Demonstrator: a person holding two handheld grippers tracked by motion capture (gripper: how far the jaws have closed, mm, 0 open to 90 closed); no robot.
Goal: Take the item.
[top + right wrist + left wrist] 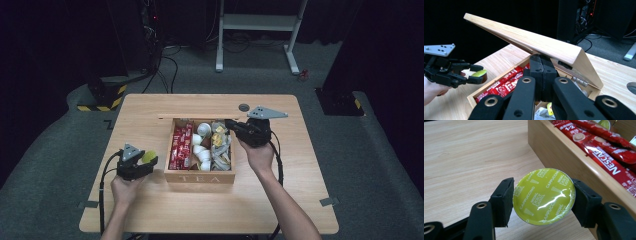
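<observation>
On my feed the wooden table (150,107) carries the open tea box (200,176), lid (529,41) propped up. My right gripper (543,66) sits over the box with its jaws pressed together, nothing between them. My left gripper (543,200) is clamped on the yellow-green cappuccino capsule (544,196), just left of the box above the tabletop.

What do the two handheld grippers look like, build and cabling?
The left gripper and the right gripper match: matte black bodies, blocky black fingers on link arms with brass-coloured rivets, and a grey three-cornered plate with small holes on top. A black cable trails from each. Forearms are bare, no sleeves.
</observation>
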